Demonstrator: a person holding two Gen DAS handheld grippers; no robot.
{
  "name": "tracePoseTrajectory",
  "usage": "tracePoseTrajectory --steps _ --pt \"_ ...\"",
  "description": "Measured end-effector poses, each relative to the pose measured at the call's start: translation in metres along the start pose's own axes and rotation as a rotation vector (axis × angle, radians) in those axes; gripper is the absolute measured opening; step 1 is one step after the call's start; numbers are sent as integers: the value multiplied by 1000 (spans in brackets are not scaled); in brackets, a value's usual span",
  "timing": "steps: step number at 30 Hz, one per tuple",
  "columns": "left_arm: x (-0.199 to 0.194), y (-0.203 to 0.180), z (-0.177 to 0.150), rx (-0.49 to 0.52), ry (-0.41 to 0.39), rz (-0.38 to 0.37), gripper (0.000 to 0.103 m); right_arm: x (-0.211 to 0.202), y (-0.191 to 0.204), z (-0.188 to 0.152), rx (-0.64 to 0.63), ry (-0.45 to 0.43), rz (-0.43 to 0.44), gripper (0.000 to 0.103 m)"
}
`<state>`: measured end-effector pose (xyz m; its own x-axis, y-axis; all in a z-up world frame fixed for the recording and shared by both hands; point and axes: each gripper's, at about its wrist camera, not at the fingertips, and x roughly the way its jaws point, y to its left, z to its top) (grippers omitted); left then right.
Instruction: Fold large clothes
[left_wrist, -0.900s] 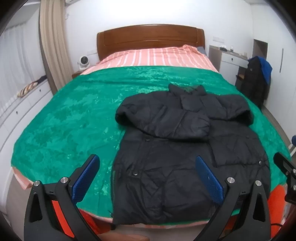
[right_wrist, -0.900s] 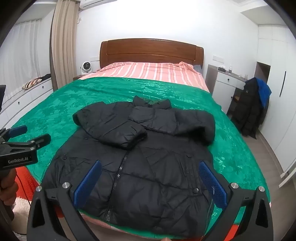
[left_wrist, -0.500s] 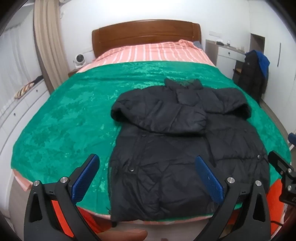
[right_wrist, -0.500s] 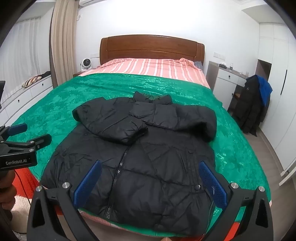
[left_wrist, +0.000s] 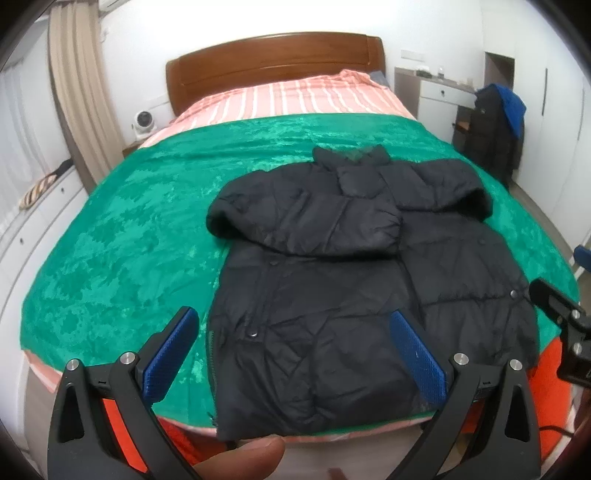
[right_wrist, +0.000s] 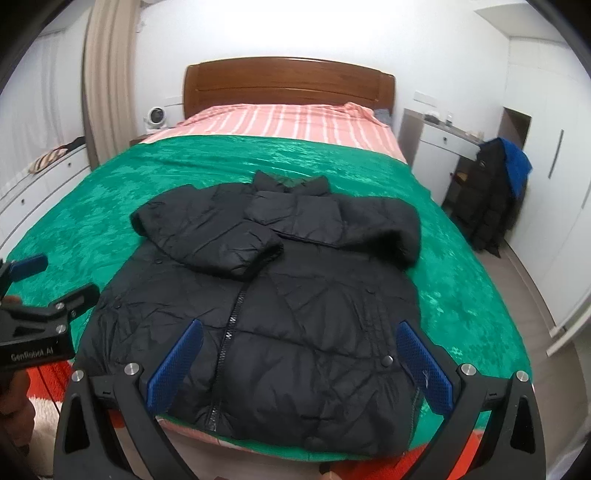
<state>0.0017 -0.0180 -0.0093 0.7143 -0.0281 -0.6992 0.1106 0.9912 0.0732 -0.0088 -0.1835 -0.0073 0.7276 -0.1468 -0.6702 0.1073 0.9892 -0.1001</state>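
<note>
Black puffer jacket (left_wrist: 332, 280) with sleeves folded across lies on a green blanket (left_wrist: 129, 236), both the left gripper (left_wrist: 295, 354) and right gripper (right_wrist: 299, 362) spread wide above its hem, holding nothing.

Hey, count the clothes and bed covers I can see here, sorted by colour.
Black: 2, the puffer jacket on the bed and the coat hung by the desk.
Blue: 1 garment.
Green: 1 blanket.
Pink striped: 1 sheet.
Total: 5.
</note>
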Motion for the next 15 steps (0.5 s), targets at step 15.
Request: tracePoseTrajectory --steps 15 --pt "3 -5 -1 14 17 1 103 -2 -12 1 3 23 -116 103"
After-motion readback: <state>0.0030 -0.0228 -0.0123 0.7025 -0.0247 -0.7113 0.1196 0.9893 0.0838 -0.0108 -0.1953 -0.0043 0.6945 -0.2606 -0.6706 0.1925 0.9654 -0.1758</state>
